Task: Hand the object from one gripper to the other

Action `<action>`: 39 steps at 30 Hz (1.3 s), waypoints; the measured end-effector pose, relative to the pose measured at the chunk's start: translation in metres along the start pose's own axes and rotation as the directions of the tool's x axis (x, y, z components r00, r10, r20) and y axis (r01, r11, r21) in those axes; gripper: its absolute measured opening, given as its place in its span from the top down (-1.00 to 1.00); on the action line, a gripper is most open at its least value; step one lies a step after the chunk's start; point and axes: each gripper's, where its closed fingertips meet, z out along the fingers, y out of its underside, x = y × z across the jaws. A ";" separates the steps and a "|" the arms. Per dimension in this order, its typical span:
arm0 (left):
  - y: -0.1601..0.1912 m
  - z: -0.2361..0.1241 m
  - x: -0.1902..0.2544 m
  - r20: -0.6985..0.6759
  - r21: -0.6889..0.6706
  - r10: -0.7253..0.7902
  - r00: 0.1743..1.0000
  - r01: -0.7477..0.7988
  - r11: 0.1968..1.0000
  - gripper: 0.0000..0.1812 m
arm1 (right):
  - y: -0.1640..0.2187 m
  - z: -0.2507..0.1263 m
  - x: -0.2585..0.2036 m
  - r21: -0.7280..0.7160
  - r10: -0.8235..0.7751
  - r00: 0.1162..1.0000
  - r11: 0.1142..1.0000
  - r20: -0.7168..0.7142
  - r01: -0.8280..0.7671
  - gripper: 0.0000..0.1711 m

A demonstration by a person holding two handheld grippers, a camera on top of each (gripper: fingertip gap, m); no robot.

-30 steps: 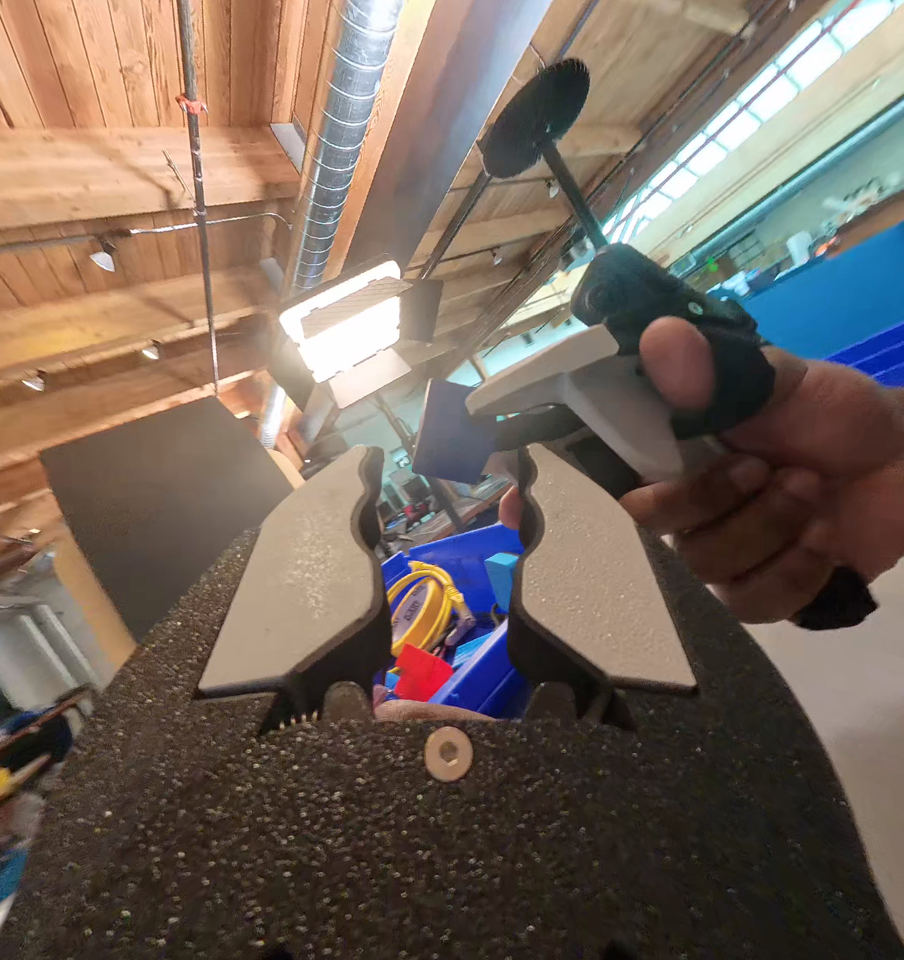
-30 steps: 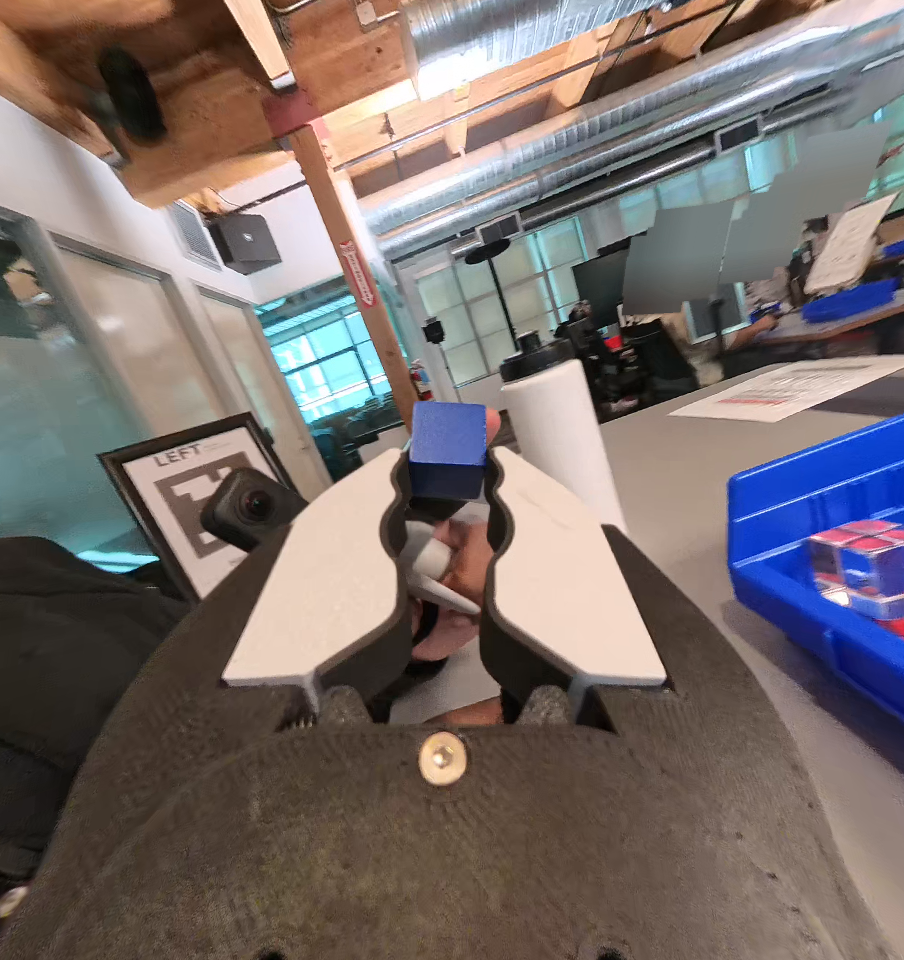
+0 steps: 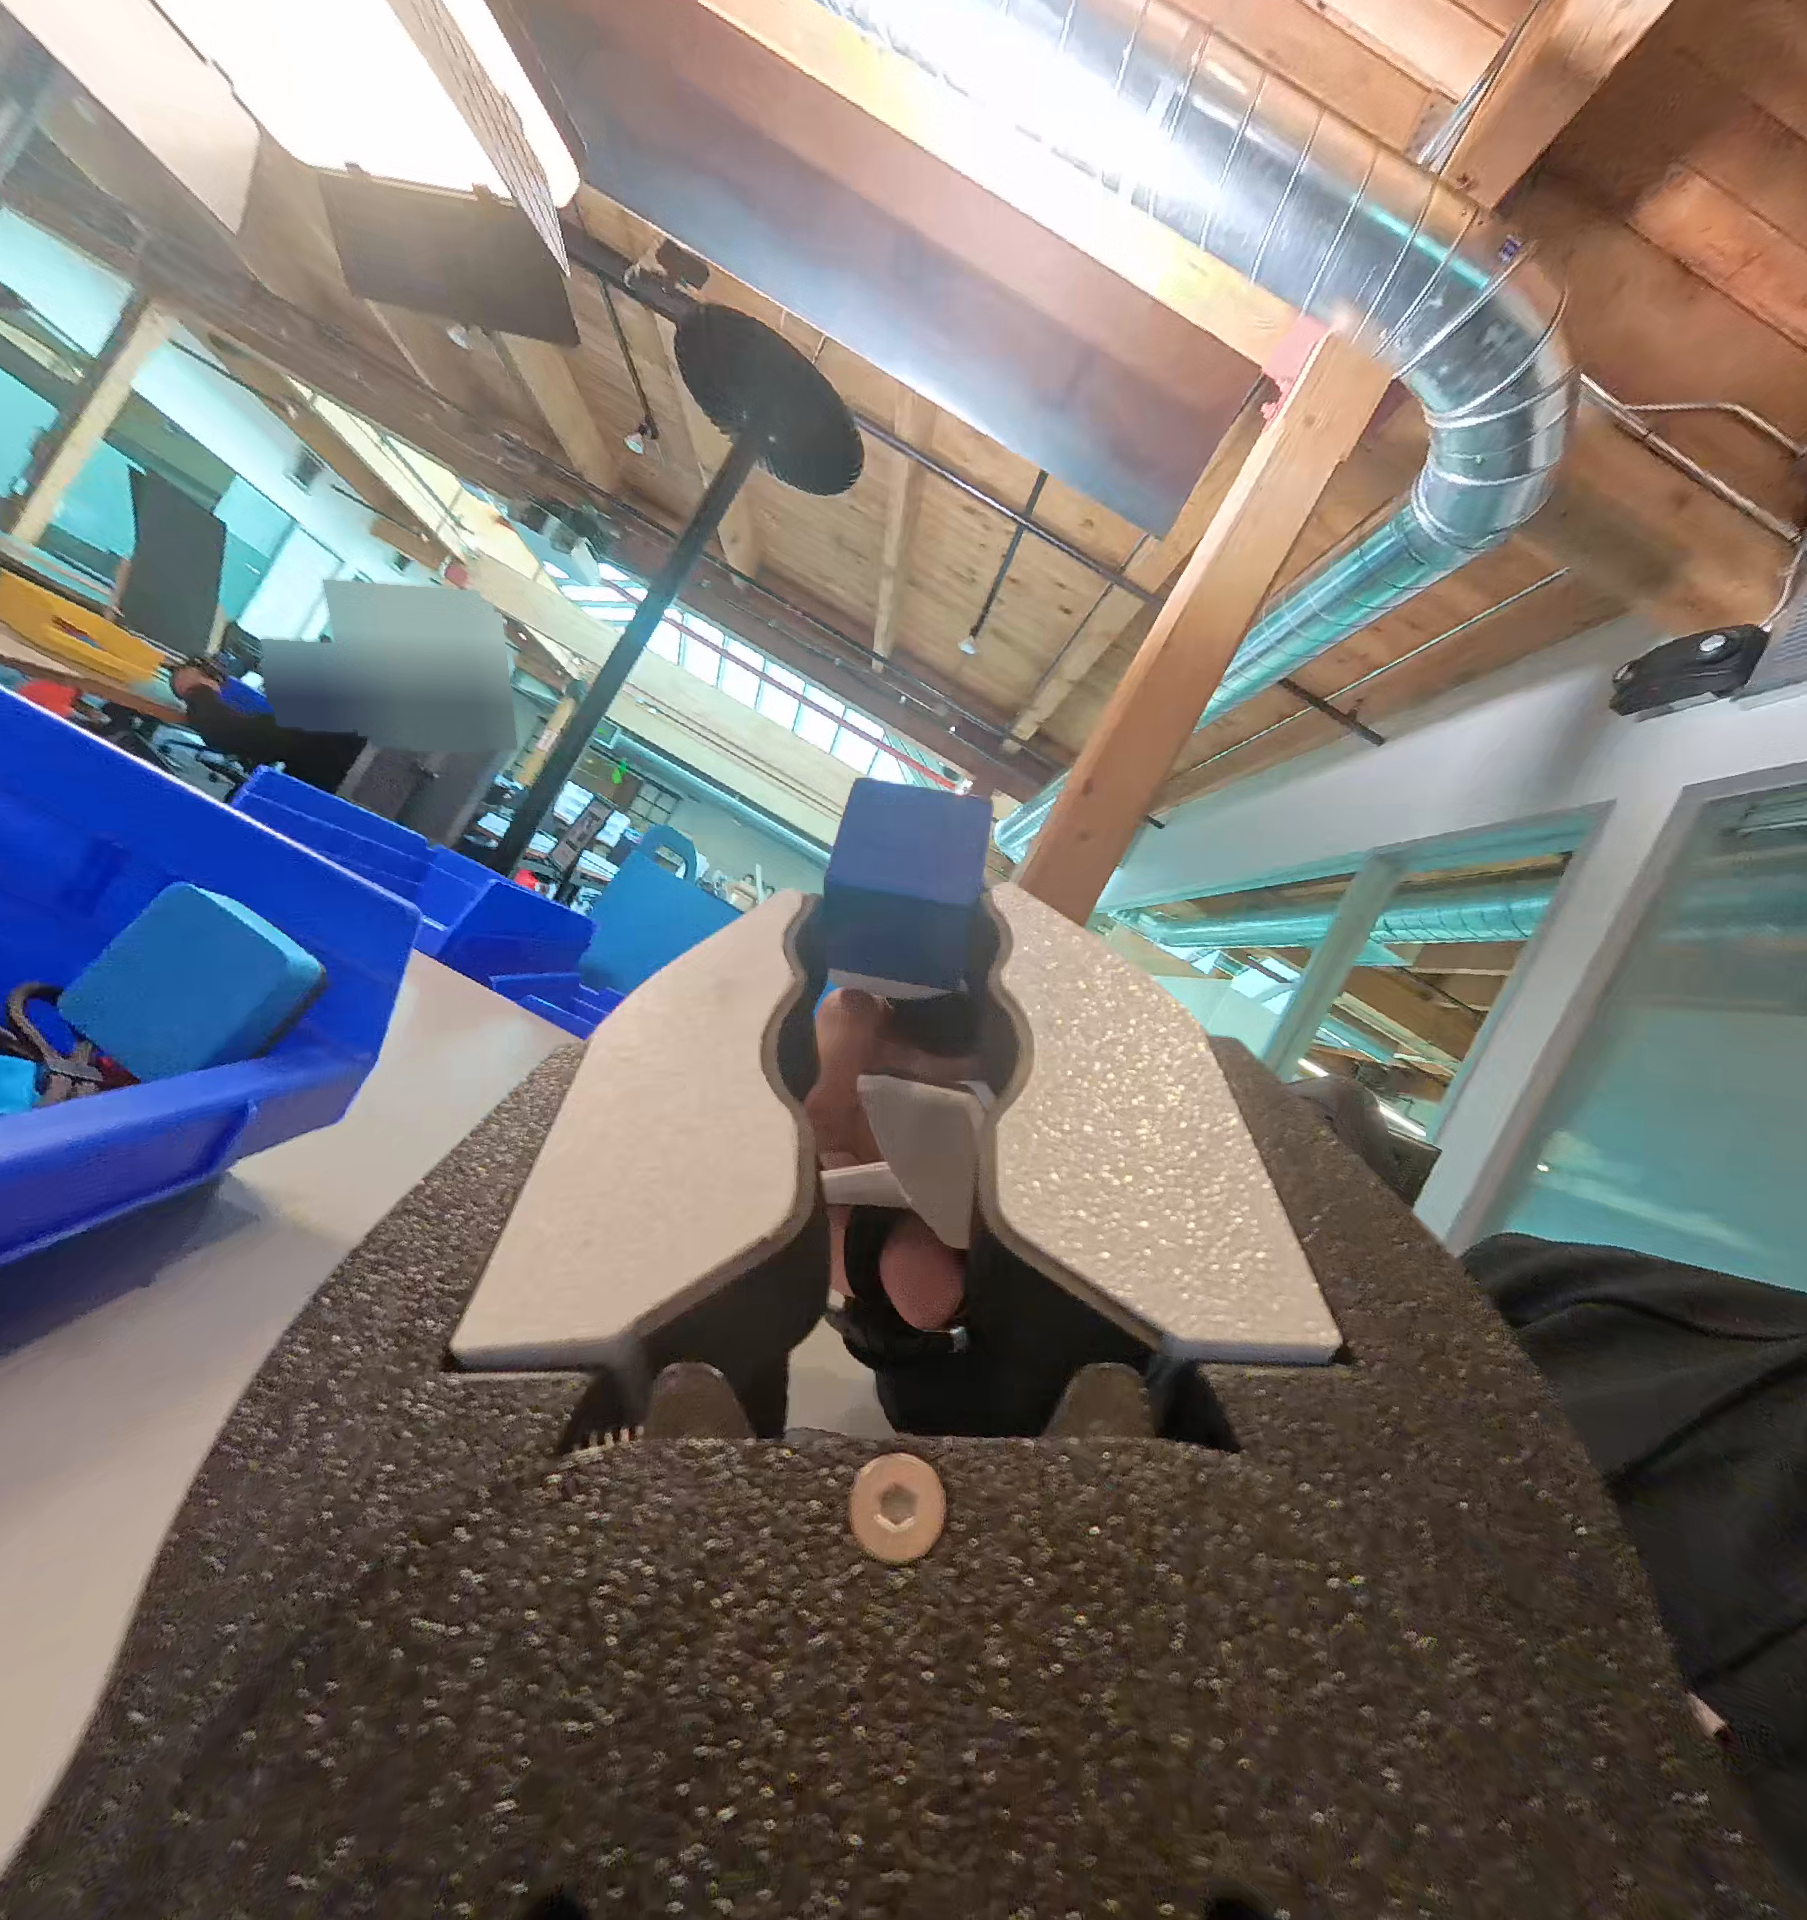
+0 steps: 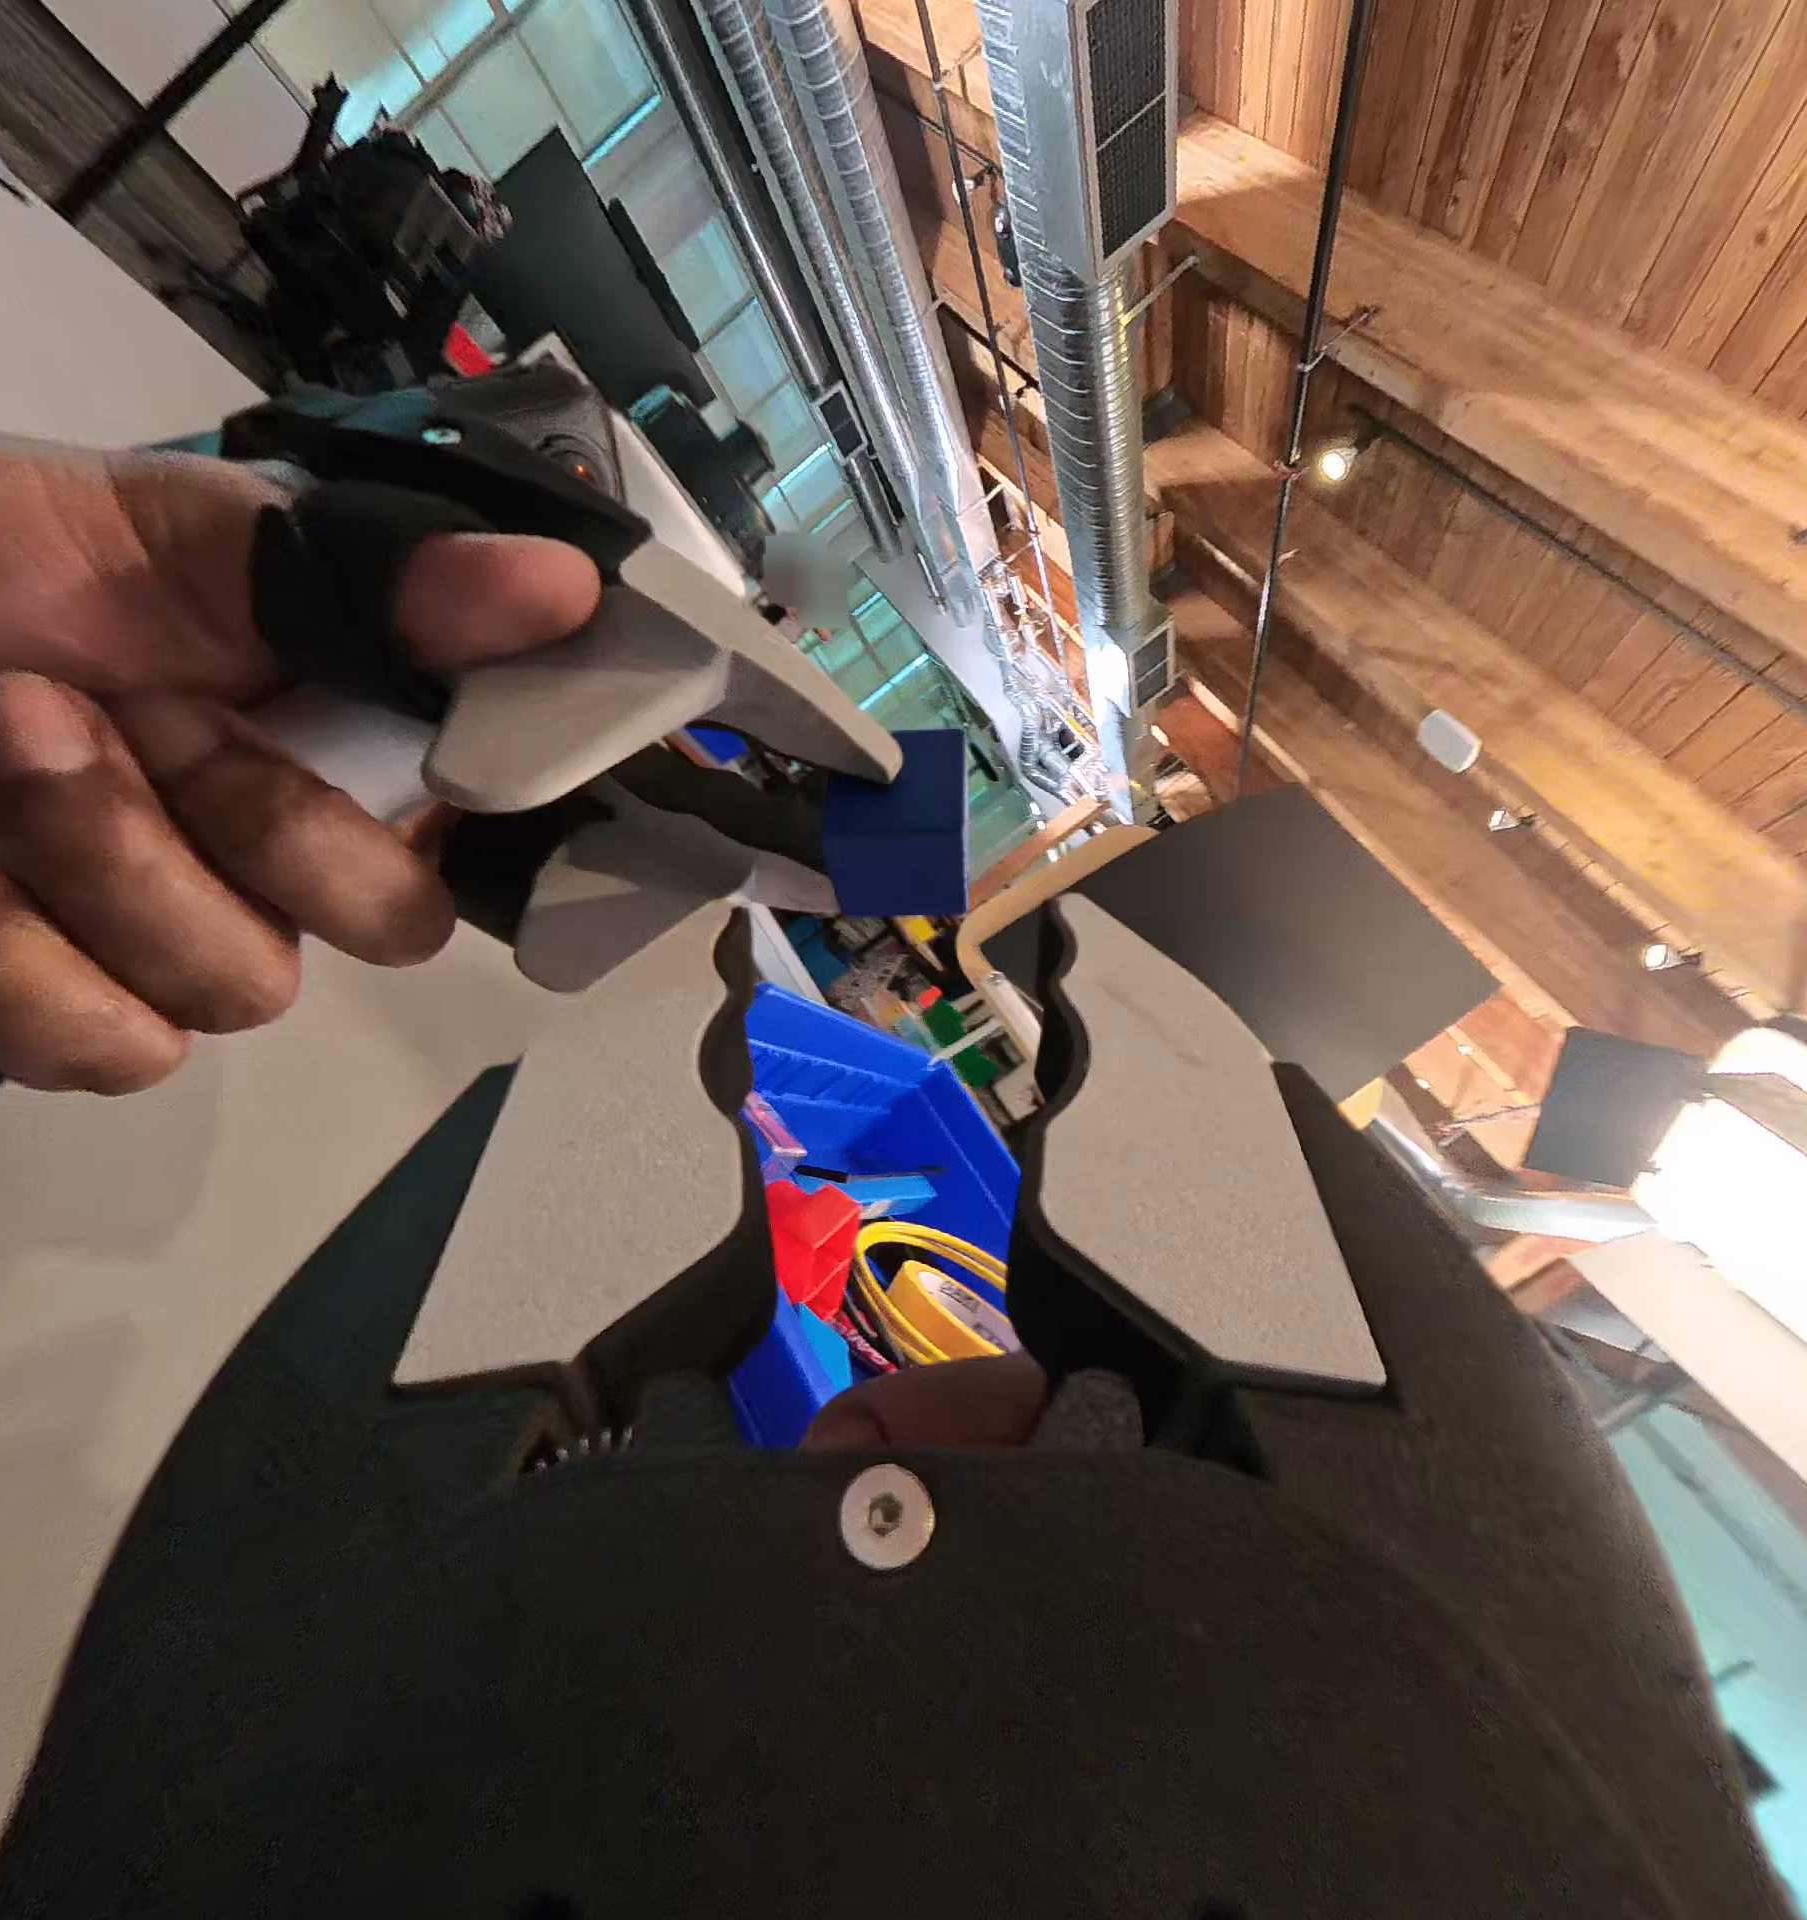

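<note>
Left gripper (image 3: 904, 920) clenched on a blue cube (image 3: 907, 896), pinched at the very fingertips, cube standing proud above them. In the right wrist view the same gripper (image 4: 857, 831) comes in from the left, held by a hand (image 4: 151, 748), with the cube (image 4: 897, 823) caught between its two grey fingers (image 4: 608, 707).

Right gripper (image 4: 894, 940) released: jaws spread wide, nothing between them. Its tips sit just below the cube, apart from it (no contact that I can see).

Through the gap of the right gripper: a blue bin (image 4: 878, 1101) on the grey bench (image 4: 203, 1143), holding a red block (image 4: 811, 1242), a roll of yellow tape (image 4: 940, 1299) and other small items too jumbled to tell.

Left wrist view: another blue bin (image 3: 151, 1122) at left on the bench (image 3: 99, 1455), a light blue foam block (image 3: 187, 982) inside. More blue bins farther off. A black pole with a round black disc (image 3: 769, 400) rises beyond. Overhead, wooden beams and a silver duct (image 3: 1481, 457). Dark fabric (image 3: 1688, 1403) at right.
</note>
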 end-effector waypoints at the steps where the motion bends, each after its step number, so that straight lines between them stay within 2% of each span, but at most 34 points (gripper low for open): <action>1: 0.002 0.001 -0.001 -0.001 -0.013 -0.009 1.000 0.009 1.000 0.69 | 0.001 0.000 0.000 -0.005 -0.019 1.000 1.000 -0.012 0.019 0.39; 4: 0.012 0.004 0.000 -0.001 -0.064 -0.019 1.000 0.019 0.998 0.69 | 0.002 0.001 -0.001 -0.016 -0.054 0.998 0.998 -0.025 0.053 0.45; 6: 0.017 0.006 -0.001 0.006 -0.092 -0.013 1.000 0.013 0.996 0.69 | 0.004 0.001 0.001 -0.023 -0.065 0.997 0.998 -0.038 0.064 0.65; 7: 0.017 0.007 -0.002 0.021 -0.092 0.007 1.000 -0.005 0.996 0.69 | 0.006 0.001 0.001 -0.028 -0.046 0.999 0.999 -0.028 0.045 0.68; 10: 0.011 0.007 -0.005 0.101 -0.070 0.179 0.979 -0.173 0.982 0.61 | 0.012 0.001 0.006 -0.052 0.136 0.991 0.989 0.014 -0.135 0.69; 12: 0.003 0.006 -0.004 0.165 -0.060 0.348 0.923 -0.343 0.937 0.54 | 0.016 0.001 0.012 -0.063 0.311 0.949 0.949 0.047 -0.308 0.69; 14: -0.002 0.005 -0.003 0.227 -0.084 0.516 0.826 -0.512 0.855 0.48 | 0.016 0.000 0.012 -0.076 0.515 0.847 0.857 0.128 -0.510 0.69; 17: 0.000 0.007 0.001 0.269 -0.166 0.733 0.625 -0.719 0.675 0.44 | 0.008 -0.004 0.007 -0.113 0.767 0.575 0.622 0.284 -0.775 0.68; 20: 0.005 0.012 0.013 0.245 -0.202 0.871 0.426 -0.856 0.475 0.42 | 0.005 -0.006 0.008 -0.161 0.876 0.318 0.395 0.362 -0.904 0.68; 22: 0.011 0.014 0.015 0.224 -0.244 0.922 0.315 -0.898 0.366 0.42 | 0.002 -0.007 0.012 -0.174 0.894 0.213 0.300 0.394 -0.938 0.69; 26: 0.022 0.018 0.015 0.179 -0.295 0.963 0.201 -0.923 0.247 0.41 | -0.004 -0.011 0.013 -0.207 0.887 0.073 0.186 0.457 -0.960 0.69; 28: 0.022 0.017 0.014 0.180 -0.306 0.970 0.164 -0.928 0.214 0.42 | -0.006 -0.012 0.012 -0.236 0.879 0.000 0.128 0.476 -0.963 0.68; 31: 0.018 0.015 0.010 0.204 -0.335 0.972 0.114 -0.925 0.179 0.43 | -0.009 -0.013 0.009 -0.271 0.867 -0.062 0.086 0.495 -0.959 0.68; 34: 0.015 0.013 0.007 0.225 -0.363 0.973 0.050 -0.923 0.131 0.52 | -0.016 -0.014 0.003 -0.304 0.848 -0.093 0.083 0.522 -0.949 0.69; 37: 0.014 0.013 0.012 0.226 -0.345 0.974 0.033 -0.932 0.112 0.66 | -0.017 -0.014 -0.006 -0.329 0.850 -0.084 0.109 0.520 -0.938 0.68; 39: 0.014 0.012 0.011 0.224 -0.355 0.974 0.032 -0.928 0.112 0.67 | -0.016 -0.013 -0.006 -0.326 0.855 -0.074 0.115 0.513 -0.938 0.68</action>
